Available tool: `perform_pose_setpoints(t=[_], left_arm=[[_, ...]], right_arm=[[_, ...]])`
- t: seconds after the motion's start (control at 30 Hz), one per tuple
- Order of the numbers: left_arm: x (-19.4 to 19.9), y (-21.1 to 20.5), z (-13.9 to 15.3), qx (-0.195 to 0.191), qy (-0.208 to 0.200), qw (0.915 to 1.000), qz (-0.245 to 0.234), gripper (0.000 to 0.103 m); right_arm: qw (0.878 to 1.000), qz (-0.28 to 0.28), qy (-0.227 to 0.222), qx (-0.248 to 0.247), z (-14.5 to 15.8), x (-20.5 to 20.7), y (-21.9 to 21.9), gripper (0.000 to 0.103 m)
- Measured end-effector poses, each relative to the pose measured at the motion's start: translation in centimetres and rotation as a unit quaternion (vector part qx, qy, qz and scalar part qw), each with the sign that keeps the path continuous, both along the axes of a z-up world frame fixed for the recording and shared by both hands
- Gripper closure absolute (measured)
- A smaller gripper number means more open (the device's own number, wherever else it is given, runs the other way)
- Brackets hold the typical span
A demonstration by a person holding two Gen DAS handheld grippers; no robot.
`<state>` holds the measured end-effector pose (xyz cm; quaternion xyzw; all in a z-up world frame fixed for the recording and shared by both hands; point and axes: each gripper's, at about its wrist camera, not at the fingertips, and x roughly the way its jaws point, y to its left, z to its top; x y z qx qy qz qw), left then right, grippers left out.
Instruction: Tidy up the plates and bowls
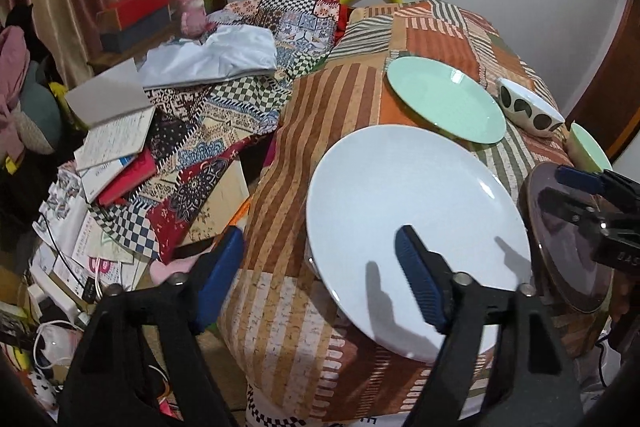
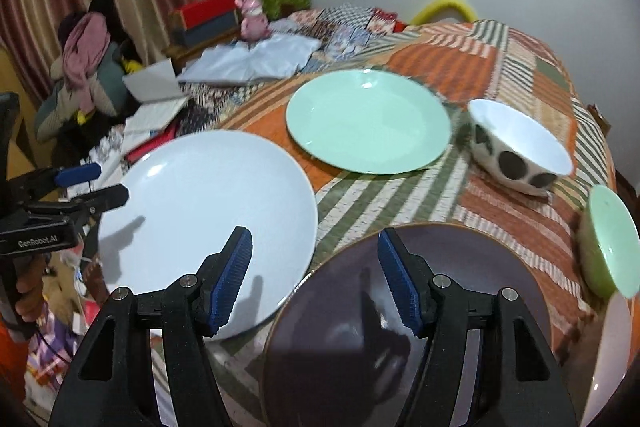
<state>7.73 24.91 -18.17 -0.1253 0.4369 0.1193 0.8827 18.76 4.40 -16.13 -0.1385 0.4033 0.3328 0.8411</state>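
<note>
Both grippers poised over separate plates. Left gripper (image 1: 320,275), jaws apart and empty, straddles the white plate's (image 1: 416,227) near-left rim. Right gripper (image 2: 316,275), likewise parted, hovers above the dark plate (image 2: 460,307); mint plate (image 2: 368,121) and spotted bowl (image 2: 520,151) lie beyond, presumably awaiting stacking.

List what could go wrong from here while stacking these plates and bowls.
1. The white plate overhangs the table's near edge; a nudge from the open left tongs could tip it off.
2. The right tongs hover open by the dark plate, close to the left tongs; they may collide.
3. The spotted bowl sits tilted and may roll.
</note>
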Motion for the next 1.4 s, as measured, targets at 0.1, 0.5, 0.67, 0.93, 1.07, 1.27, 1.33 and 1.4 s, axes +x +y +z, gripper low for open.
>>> perform_pose_setpoints(t=[0.1, 0.5, 0.67, 0.93, 1.07, 1.27, 1.33, 1.4], left_arm=[[0.0, 0.3, -0.6, -0.021, 0.006, 0.9998, 0.000, 0.042], [0.1, -0.2, -1.4, -0.042, 0.008, 0.9990, -0.013, 0.082], [0.3, -0.2, -1.5, -0.045, 0.009, 0.9989, -0.015, 0.082], [-0.1, 1.0, -1.7, -0.053, 0.020, 0.9984, -0.001, 0.082], [-1.0, 0.3, -1.6, -0.051, 0.022, 0.9984, -0.012, 0.081], [-1.2, -0.7, -2.1, -0.059, 0.023, 0.9979, -0.015, 0.074], [-1.2, -0.8, -1.9, -0.056, 0.023, 0.9981, -0.009, 0.074], [-1.1, -0.8, -1.8, -0.056, 0.025, 0.9981, -0.002, 0.074]], right_arm=[[1.000, 0.015, 0.018, -0.010, -0.7, 0.7, 0.9, 0.041], [0.995, 0.050, 0.071, -0.050, -3.0, 2.8, 2.5, 0.076], [0.995, 0.045, 0.075, -0.051, -3.2, 3.0, 2.8, 0.078], [0.994, 0.055, 0.091, -0.030, -2.8, 2.2, 2.5, 0.078], [0.993, 0.060, 0.095, -0.031, -3.2, 2.1, 2.6, 0.076], [0.995, 0.059, 0.073, -0.044, -3.4, 1.6, 3.3, 0.070], [0.994, 0.057, 0.078, -0.042, -3.2, 1.7, 3.2, 0.071], [0.994, 0.051, 0.092, -0.025, -2.8, 2.1, 2.7, 0.072]])
